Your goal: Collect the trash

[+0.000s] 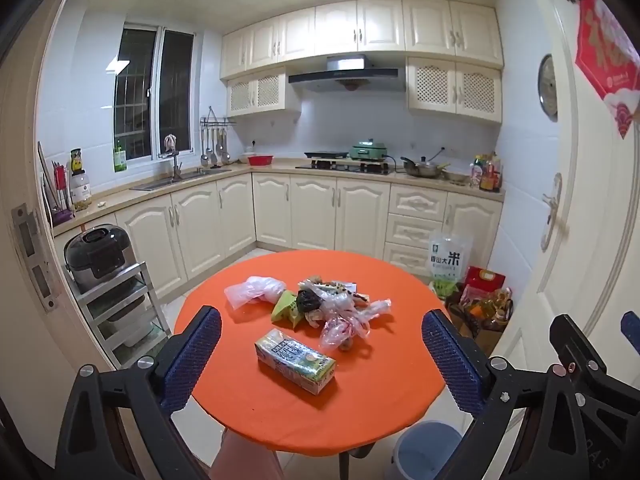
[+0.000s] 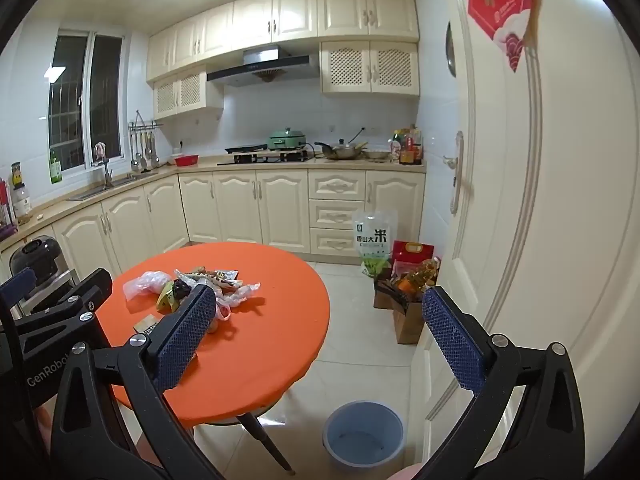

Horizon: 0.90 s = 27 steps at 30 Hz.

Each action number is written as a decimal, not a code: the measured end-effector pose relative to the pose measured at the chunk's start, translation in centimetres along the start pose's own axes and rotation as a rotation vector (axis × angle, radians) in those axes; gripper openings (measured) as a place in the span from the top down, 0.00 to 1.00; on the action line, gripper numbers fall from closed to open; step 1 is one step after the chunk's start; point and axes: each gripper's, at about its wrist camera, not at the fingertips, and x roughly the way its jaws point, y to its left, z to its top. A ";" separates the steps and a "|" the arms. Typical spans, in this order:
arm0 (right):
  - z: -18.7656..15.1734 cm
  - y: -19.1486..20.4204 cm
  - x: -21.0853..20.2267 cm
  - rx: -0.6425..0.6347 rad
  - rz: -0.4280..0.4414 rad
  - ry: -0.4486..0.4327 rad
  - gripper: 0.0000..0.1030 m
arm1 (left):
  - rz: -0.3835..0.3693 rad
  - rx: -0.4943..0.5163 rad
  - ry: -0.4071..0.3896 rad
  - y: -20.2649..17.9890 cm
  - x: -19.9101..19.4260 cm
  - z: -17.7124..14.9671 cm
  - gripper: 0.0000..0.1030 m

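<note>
A round orange desk (image 1: 360,408) is seen carrying the trash. At the left of the pile a clear plastic bag (image 1: 252,290) is laid, then a green wrapper (image 1: 286,306) and crumpled bags (image 1: 344,312); a drink carton (image 1: 295,361) is laid nearer, apart from the pile. The left gripper (image 1: 322,354) is held released above the desk, nothing grasped. A blue bin (image 2: 363,436) is stood on the floor right of the desk. The right gripper (image 2: 314,338) is likewise spread wide and empty.

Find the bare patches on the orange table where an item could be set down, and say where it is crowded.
Bare: the orange table right of the juice carton, and its near edge. Crowded: the middle, where the plastic bags and wrappers pile up behind the carton.
</note>
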 end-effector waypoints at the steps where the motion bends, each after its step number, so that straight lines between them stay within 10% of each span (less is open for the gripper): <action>1: 0.0 0.0 -0.1 -0.001 -0.002 -0.002 0.00 | 0.000 -0.001 0.001 0.0 0.0 0.0 0.05; 27: 0.1 0.1 -0.7 0.014 -0.004 -0.004 0.00 | 0.004 -0.001 -0.028 0.2 -0.5 -1.1 0.05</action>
